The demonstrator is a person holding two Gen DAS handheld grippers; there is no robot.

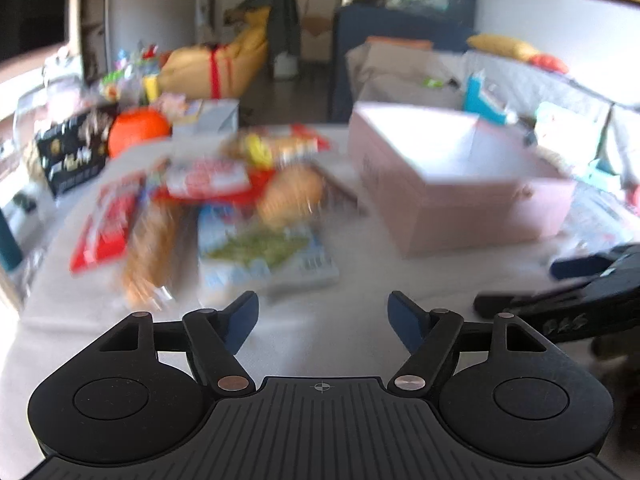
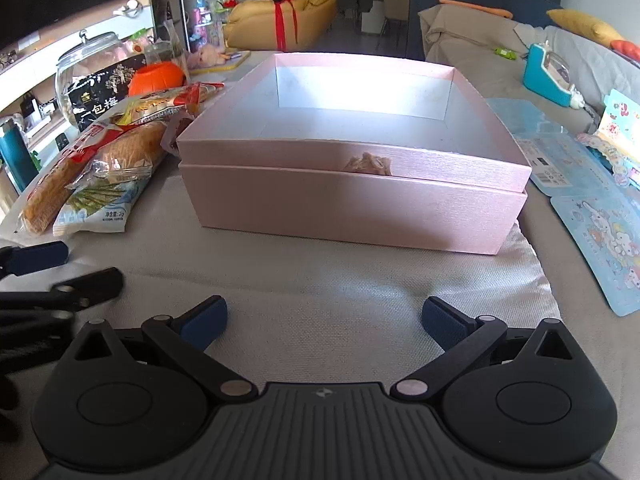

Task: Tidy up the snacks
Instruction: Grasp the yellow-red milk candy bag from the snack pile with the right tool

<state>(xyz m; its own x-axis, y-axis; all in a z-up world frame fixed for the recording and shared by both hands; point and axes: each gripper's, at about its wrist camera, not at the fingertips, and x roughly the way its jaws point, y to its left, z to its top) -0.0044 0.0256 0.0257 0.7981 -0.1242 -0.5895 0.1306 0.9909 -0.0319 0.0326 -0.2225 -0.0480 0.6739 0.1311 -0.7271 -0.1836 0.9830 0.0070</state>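
Left wrist view is motion-blurred; right wrist view is sharp.

We note the left gripper (image 1: 323, 316) at the bottom centre of its frame, jaws spread wide, nothing between them, over pale cloth (image 1: 320, 344). The right gripper (image 2: 324, 320) sits at the bottom centre of its own frame, likewise spread and empty, over the same cloth. Each gripper shows at the other's frame edge: the right one at lower right in the left view, the left one at lower left in the right view.

Snacks (image 1: 224, 208) lie heaped at centre left of the left view: a red packet (image 1: 106, 224), a long tan pack (image 1: 150, 248), a blue-white seaweed-type pack (image 1: 260, 252). In the right view the same heap (image 2: 100, 160) sits at left, just beside the box.

The pink box (image 2: 352, 184) fills the middle of the right view, lid off, interior bare. In the left view it is at centre right (image 1: 460, 196).

Beyond the heap, upper left: an orange ball (image 2: 158, 76), a black bag (image 2: 104, 92), a glass jar (image 2: 86, 60). Blue cartoon sheets (image 2: 600, 236) lie along the right edge.
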